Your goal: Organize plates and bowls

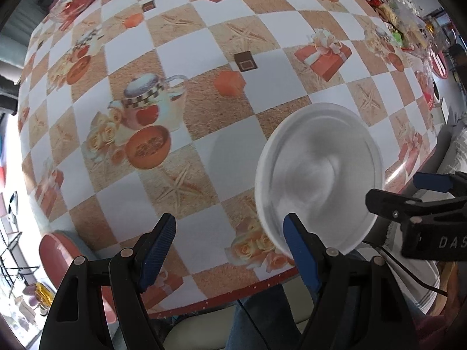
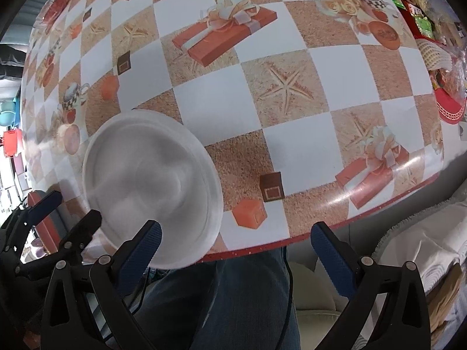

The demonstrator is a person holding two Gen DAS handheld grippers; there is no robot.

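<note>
White plate (image 1: 318, 175) blurred, above tabletop (image 1: 204, 43) near its edge. Left gripper (image 1: 230, 245) jaws released, empty. Right gripper (image 2: 236, 250) jaws released, empty, beside plate.

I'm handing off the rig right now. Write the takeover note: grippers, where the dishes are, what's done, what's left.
Left gripper: open, empty, pointing down over the table's near edge.
Right gripper: open, empty, also above the near edge.
White plate: blurred, near the front edge of the checkered tablecloth, between the two grippers; neither holds it. Whether it lies flat cannot be told.
Done: nothing stacked that these views show.
Left: no bowls in view; find them, then grasp the plate and sort. A red basket with packets sits at the far right.
</note>
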